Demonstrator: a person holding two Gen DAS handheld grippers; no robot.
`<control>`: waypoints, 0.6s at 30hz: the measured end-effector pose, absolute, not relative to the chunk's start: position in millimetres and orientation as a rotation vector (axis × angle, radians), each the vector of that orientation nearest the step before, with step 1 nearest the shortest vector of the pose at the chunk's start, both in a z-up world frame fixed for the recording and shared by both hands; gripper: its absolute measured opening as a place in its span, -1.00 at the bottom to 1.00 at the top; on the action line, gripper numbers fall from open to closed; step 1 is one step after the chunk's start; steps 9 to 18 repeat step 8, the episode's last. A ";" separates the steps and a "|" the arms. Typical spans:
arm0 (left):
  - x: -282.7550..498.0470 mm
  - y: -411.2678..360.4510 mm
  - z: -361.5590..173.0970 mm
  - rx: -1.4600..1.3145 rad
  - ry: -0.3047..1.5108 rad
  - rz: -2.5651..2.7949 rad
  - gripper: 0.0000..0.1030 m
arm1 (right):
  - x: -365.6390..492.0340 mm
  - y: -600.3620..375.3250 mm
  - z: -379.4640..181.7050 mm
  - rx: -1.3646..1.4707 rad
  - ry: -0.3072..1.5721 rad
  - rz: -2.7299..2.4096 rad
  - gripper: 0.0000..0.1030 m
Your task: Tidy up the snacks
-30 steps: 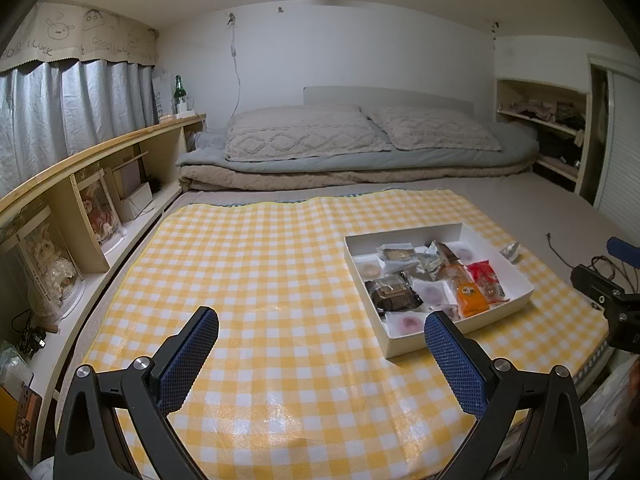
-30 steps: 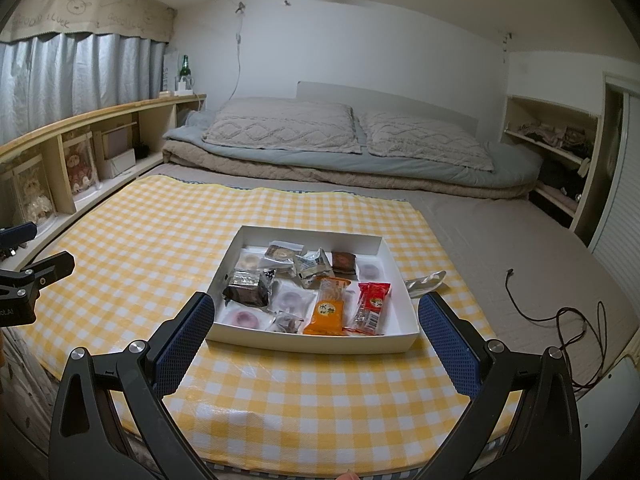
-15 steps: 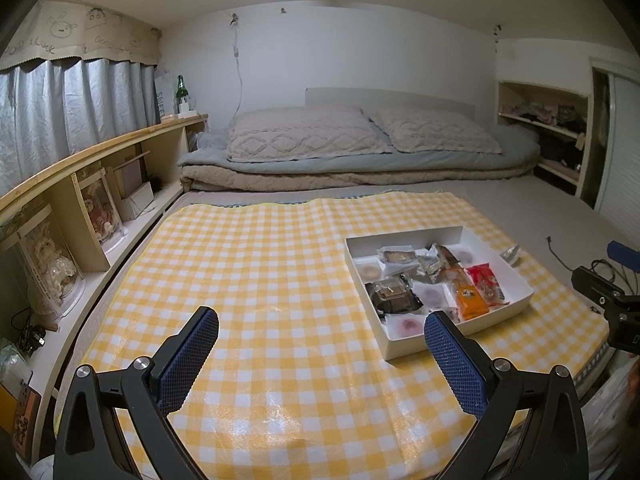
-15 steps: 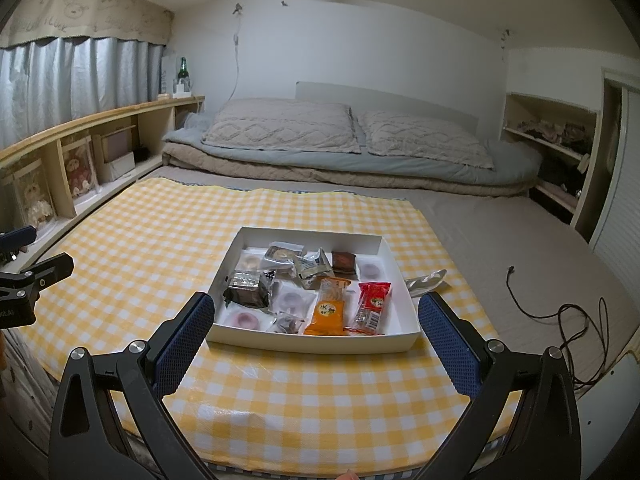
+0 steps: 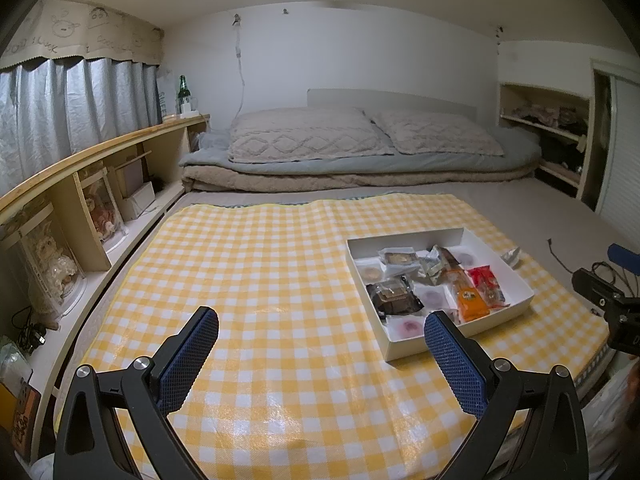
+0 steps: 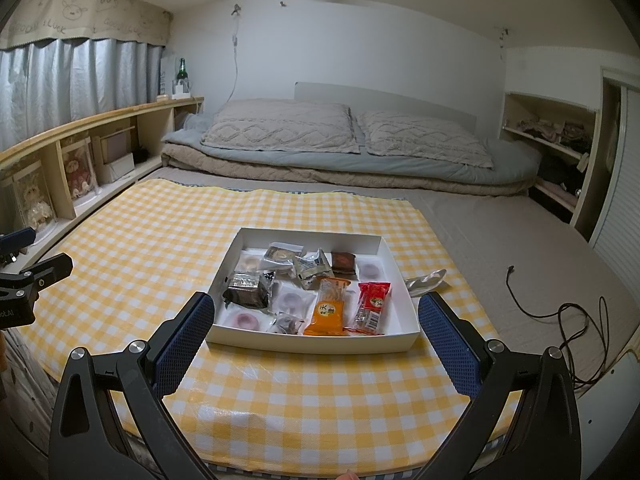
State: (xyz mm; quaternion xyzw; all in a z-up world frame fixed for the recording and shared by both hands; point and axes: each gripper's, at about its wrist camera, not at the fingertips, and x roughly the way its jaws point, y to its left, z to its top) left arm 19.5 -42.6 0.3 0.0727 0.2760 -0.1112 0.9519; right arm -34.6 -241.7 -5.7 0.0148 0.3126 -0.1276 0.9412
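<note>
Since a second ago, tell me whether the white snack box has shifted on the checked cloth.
No. The white snack box sits on the same squares of the checked cloth.

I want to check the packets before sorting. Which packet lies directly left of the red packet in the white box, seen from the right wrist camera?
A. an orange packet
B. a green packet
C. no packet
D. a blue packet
A: the orange packet lies just left of the red packet near the front wall of the white box.
</note>
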 end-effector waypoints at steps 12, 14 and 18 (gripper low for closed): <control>18.6 -49.6 0.6 0.135 0.559 -0.207 1.00 | -34.7 -241.8 -5.8 0.032 0.638 -0.260 1.00; 18.6 -49.6 0.6 0.135 0.559 -0.207 1.00 | -34.7 -241.8 -5.8 0.032 0.638 -0.260 1.00; 18.6 -49.6 0.6 0.135 0.559 -0.207 1.00 | -34.7 -241.8 -5.8 0.032 0.638 -0.260 1.00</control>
